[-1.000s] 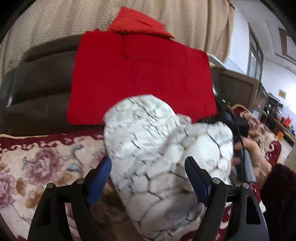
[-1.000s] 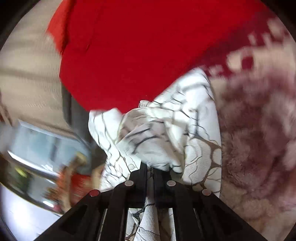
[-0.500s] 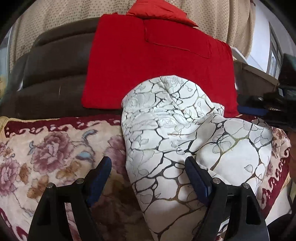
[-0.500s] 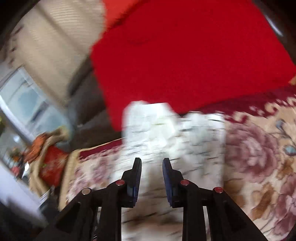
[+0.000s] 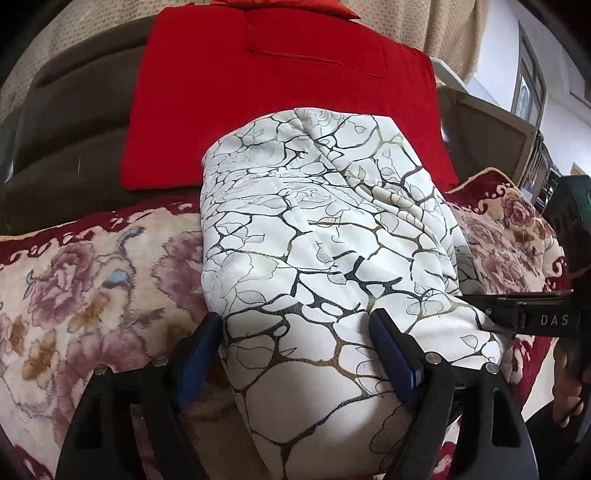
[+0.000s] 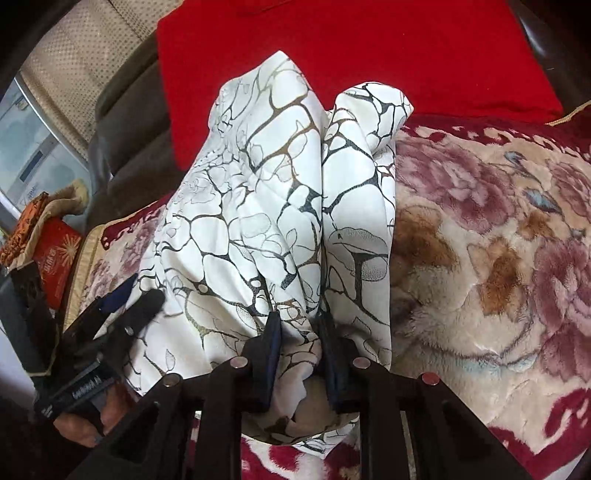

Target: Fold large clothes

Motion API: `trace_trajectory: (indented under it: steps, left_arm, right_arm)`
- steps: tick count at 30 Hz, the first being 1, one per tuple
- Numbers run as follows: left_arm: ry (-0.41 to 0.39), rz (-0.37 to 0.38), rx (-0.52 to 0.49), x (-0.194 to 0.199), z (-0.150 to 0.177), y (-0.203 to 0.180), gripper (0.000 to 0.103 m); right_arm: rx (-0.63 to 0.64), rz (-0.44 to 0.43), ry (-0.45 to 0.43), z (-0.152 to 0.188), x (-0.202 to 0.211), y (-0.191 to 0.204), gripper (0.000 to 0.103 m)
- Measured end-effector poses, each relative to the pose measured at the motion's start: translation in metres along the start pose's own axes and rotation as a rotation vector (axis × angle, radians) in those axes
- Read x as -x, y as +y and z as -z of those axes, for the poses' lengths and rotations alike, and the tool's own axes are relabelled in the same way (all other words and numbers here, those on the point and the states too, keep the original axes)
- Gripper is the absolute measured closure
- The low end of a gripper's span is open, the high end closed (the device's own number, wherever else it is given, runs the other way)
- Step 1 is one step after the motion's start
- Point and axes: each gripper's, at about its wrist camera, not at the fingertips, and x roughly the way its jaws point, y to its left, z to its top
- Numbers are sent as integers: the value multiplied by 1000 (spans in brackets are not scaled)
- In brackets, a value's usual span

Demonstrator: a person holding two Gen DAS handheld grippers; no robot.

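Note:
A white garment with a black and gold crackle print (image 5: 317,236) lies bunched in a long folded mound on a floral blanket (image 5: 85,288). My left gripper (image 5: 295,347) is open, its blue pads straddling the near end of the mound. In the right wrist view the same garment (image 6: 273,206) runs away from me, and my right gripper (image 6: 300,332) has its pads partly closed on a fold at the garment's near edge. The left gripper (image 6: 129,299) shows at the left of that view, at the garment's other side. The right gripper (image 5: 517,306) shows at the right of the left wrist view.
A red cloth (image 5: 280,88) hangs over the dark brown sofa back (image 5: 66,122) behind the garment. A beige curtain (image 5: 424,26) hangs behind. Wooden furniture (image 5: 487,133) stands at the right. A red box (image 6: 55,254) and clutter sit beside the sofa's end.
My right gripper let go of the garment, opened, came back down and now closes on a fold at its near edge. The garment has settled onto the blanket. My left gripper stays open around it.

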Motion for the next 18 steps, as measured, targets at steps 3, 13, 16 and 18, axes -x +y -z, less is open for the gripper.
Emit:
trace_trajectory:
  steps: [3, 13, 16, 18]
  left_arm:
    - [-28, 30, 39, 8, -6, 12, 21]
    - [-166, -170, 83, 25, -32, 52, 21]
    - [-103, -215, 172, 1, -39, 79, 21]
    - [-54, -221, 174, -15, -41, 85, 21]
  right_arm:
    - [-26, -22, 17, -2, -6, 20, 80]
    - [-5, -99, -123, -93, 40, 47, 76]
    - [1, -91, -118, -131, 20, 55, 76]
    - [4, -82, -93, -147, 5, 62, 75]
